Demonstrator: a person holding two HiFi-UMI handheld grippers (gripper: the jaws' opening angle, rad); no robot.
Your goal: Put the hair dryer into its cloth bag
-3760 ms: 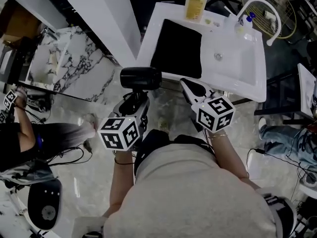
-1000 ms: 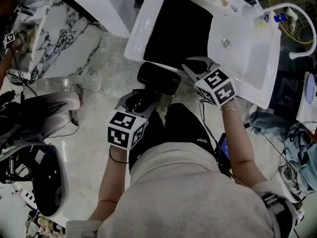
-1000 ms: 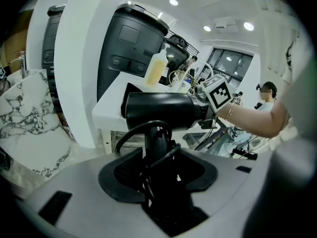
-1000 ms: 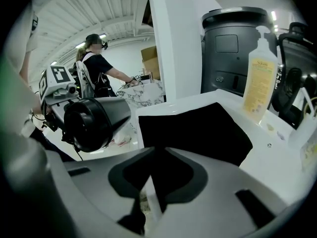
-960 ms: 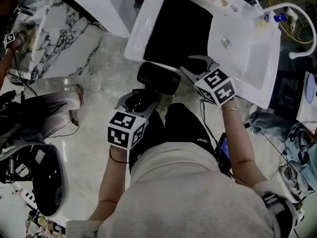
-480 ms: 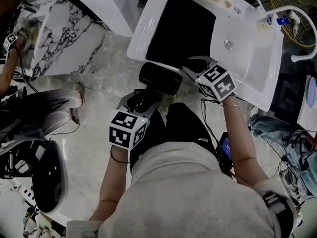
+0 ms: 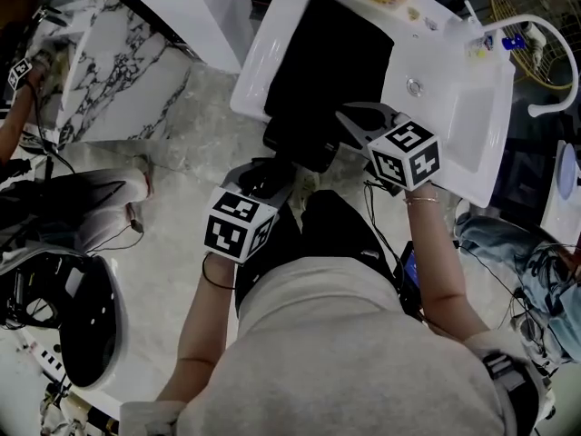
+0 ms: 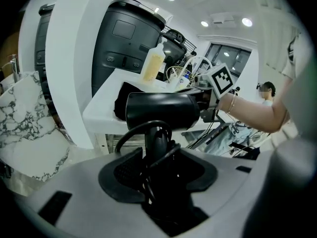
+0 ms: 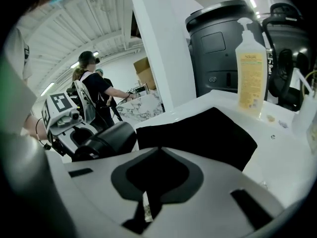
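Observation:
The black cloth bag [image 7: 331,57] lies flat on the white counter [image 7: 263,71] left of the sink basin. My right gripper [image 7: 349,116] sits at the bag's near edge. In the right gripper view, the right gripper [image 9: 158,151] is shut, with black fabric and a small white label between its jaws. The bag [image 9: 208,133] spreads out beyond them. My left gripper [image 7: 270,173] is shut on the handle of the black hair dryer [image 7: 300,148], cord bunched along it. The left gripper [image 8: 157,155] holds the dryer's barrel [image 8: 161,110] level at the counter's front edge, just left of the right gripper.
A yellow soap bottle [image 9: 251,78] stands at the back of the counter, beside the sink basin [image 7: 436,98] and its curved faucet [image 7: 536,34]. A dark bin [image 9: 223,48] stands behind. A marble-patterned block [image 7: 118,71] and other people [image 9: 94,93] are on the left.
The right gripper has shifted slightly right and up at the bag's near edge. The hair dryer now sits closer against the counter's front edge. The left gripper's hold is unchanged.

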